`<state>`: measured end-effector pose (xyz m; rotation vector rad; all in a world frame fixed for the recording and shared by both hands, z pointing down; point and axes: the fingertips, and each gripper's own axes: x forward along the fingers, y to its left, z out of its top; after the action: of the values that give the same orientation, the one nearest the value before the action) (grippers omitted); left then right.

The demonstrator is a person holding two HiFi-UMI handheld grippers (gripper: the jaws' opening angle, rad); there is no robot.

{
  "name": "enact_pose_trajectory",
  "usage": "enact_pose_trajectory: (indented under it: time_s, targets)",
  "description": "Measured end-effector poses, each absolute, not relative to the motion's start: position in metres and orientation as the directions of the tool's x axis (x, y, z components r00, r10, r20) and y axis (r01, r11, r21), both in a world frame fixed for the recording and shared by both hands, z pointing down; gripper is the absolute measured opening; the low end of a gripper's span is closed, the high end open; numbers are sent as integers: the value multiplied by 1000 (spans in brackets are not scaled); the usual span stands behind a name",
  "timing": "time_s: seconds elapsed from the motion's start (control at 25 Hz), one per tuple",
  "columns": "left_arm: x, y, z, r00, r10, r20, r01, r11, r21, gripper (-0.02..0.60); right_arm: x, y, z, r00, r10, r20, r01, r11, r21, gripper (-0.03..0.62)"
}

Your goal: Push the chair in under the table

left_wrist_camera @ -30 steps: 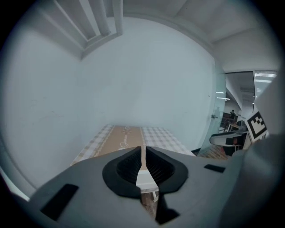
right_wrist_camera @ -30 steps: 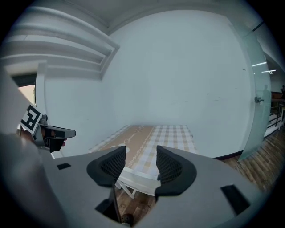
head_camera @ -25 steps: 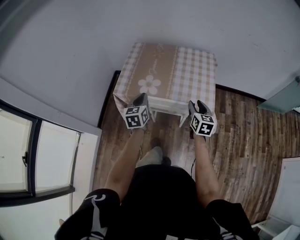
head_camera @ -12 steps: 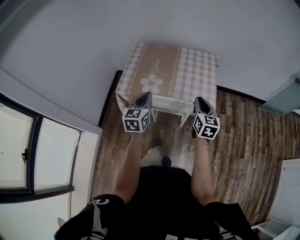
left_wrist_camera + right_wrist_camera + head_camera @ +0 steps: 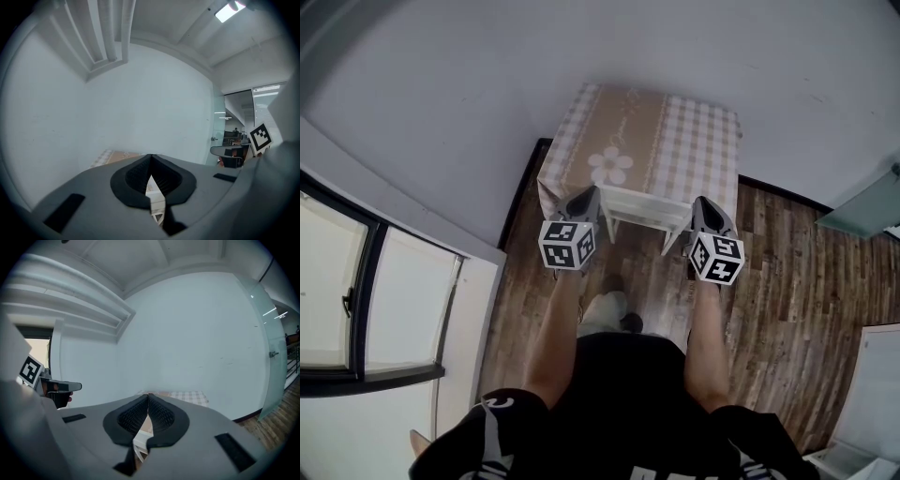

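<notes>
Head view: the table (image 5: 675, 131), under a checked cloth, sits at 12 o'clock. The white chair (image 5: 647, 204) is tucked under its 6 o'clock edge, with only the back rail showing. Over the last second both grippers have risen slightly, the left gripper (image 5: 587, 194) at the rail's 9 o'clock end and the right gripper (image 5: 704, 202) at 3 o'clock. The push looks finished.

Left gripper view: the left gripper (image 5: 150, 157) is closed and empty, with a sliver of chair (image 5: 157, 201) at 6 o'clock.

Right gripper view: the right gripper (image 5: 148, 395) has just been closing and its jaws now meet on nothing, with the chair (image 5: 139, 441) below.
</notes>
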<state>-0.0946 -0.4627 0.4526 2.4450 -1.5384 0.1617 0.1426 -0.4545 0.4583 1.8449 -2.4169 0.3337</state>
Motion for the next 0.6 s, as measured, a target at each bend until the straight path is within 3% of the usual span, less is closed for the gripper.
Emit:
enact_pose_trajectory:
  time_s: [0.6]
  targets:
    - [-126, -439, 448, 382, -897, 223, -924, -370, 94, 25, 118, -441, 465, -312, -927, 210, -950, 298, -96, 15]
